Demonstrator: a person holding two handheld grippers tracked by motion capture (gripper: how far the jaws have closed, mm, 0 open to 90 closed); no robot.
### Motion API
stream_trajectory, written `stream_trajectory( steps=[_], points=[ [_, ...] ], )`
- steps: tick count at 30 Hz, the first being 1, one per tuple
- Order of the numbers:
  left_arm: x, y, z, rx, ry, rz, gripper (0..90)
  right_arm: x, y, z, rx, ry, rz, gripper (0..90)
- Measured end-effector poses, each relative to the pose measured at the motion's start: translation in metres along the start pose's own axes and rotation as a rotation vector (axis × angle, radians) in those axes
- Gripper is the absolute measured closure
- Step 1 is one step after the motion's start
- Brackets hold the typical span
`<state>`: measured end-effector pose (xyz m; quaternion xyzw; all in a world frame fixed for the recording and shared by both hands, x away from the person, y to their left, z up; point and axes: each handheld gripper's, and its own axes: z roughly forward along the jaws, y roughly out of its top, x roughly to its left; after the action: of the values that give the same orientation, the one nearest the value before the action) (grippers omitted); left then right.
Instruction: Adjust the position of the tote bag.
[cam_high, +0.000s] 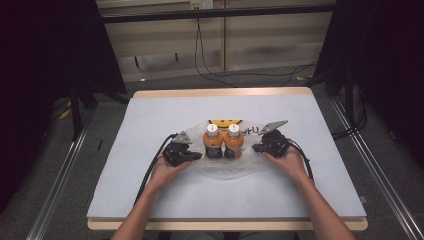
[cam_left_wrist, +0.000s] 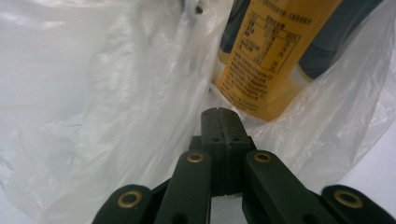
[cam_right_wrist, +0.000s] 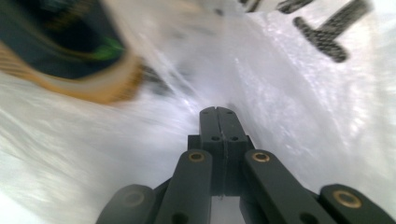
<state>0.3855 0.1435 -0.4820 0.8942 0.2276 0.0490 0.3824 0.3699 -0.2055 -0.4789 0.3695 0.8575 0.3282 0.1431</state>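
Both claws are pressed together: left gripper (cam_high: 192, 156) at the bag's nine o'clock, right gripper (cam_high: 258, 148) at three o'clock. Between them, mid-table, the thin plastic bag (cam_high: 225, 167) cradles two orange bottles (cam_high: 223, 141). The film looks soft, slippery and tearable, so grip the bunched edges.

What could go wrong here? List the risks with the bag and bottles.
1. The two bottles stand upright, close together, inside the thin plastic bag. A tug on the film from either side could tip them.
2. Both the left gripper and right gripper are shut at the bag's sides. Whether film is pinched is unclear, so it may slip or tear.
3. The right gripper view is blurred, so aiming there is uncertain.
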Motion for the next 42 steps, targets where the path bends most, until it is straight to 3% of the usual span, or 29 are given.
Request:
stream_trajectory(
  steps=[2, 5, 8, 11, 14, 18, 21, 26, 27, 28, 29, 30, 32, 37, 38, 39, 40, 41, 42],
  points=[
    [0.001, -0.001, -0.001, -0.005, 0.014, -0.002, 90.0, -0.006, -0.002, -0.003, 0.009, -0.039, 0.013, 90.0],
    [0.001, -0.001, -0.003, 0.011, 0.013, -0.008, 90.0, -0.013, -0.005, -0.004, 0.002, -0.036, 0.054, 90.0],
    [0.002, -0.001, -0.002, -0.002, -0.012, -0.019, 90.0, -0.01, -0.003, -0.004, -0.011, -0.028, 0.044, 90.0],
    [0.0, 0.001, 0.0, -0.019, -0.021, -0.027, 90.0, -0.004, 0.004, -0.007, -0.033, 0.009, 0.023, 90.0],
    [-0.002, 0.003, 0.001, -0.005, -0.019, -0.013, 90.0, 0.002, 0.013, -0.012, -0.065, 0.043, 0.004, 90.0],
    [-0.002, 0.005, 0.001, -0.009, -0.013, -0.001, 90.0, 0.01, 0.025, -0.011, -0.069, 0.109, -0.025, 90.0],
    [-0.003, 0.011, 0.0, 0.005, -0.006, 0.014, 90.0, 0.014, 0.035, -0.007, -0.044, 0.145, -0.052, 90.0],
    [-0.003, 0.021, 0.001, 0.022, 0.0, 0.05, 90.0, 0.011, 0.046, 0.003, 0.002, 0.148, -0.063, 90.0],
    [-0.003, 0.022, 0.002, 0.01, 0.002, 0.032, 90.0, 0.01, 0.048, 0.006, 0.006, 0.148, -0.058, 90.0],
    [-0.001, 0.024, 0.001, 0.034, 0.003, 0.06, 90.0, 0.01, 0.049, 0.008, 0.018, 0.147, -0.059, 90.0],
    [0.001, 0.026, 0.001, 0.038, 0.008, 0.064, 90.0, 0.01, 0.05, 0.009, 0.028, 0.155, -0.065, 90.0],
    [0.002, 0.026, 0.003, 0.024, 0.006, 0.033, 90.0, 0.009, 0.051, 0.012, 0.026, 0.171, -0.068, 90.0],
    [0.005, 0.027, 0.005, 0.019, 0.002, 0.029, 90.0, 0.011, 0.053, 0.016, 0.043, 0.189, -0.08, 90.0],
    [0.004, 0.026, 0.01, 0.08, 0.009, 0.06, 90.0, 0.016, 0.049, 0.023, 0.132, 0.206, -0.091, 90.0],
    [0.007, 0.026, 0.008, 0.126, 0.001, 0.108, 90.0, 0.016, 0.048, 0.023, 0.149, 0.205, -0.087, 90.0],
    [0.005, 0.025, 0.009, 0.121, 0.011, 0.093, 90.0, 0.015, 0.046, 0.023, 0.155, 0.196, -0.105, 90.0],
    [0.007, 0.025, 0.008, 0.143, 0.007, 0.12, 90.0, 0.014, 0.045, 0.022, 0.167, 0.187, -0.111, 90.0],
    [0.006, 0.024, 0.008, 0.118, 0.015, 0.077, 90.0, 0.013, 0.044, 0.022, 0.181, 0.18, -0.125, 90.0],
    [0.008, 0.023, 0.006, 0.131, 0.017, 0.093, 90.0, 0.011, 0.043, 0.02, 0.185, 0.176, -0.134, 90.0]
  ],
)
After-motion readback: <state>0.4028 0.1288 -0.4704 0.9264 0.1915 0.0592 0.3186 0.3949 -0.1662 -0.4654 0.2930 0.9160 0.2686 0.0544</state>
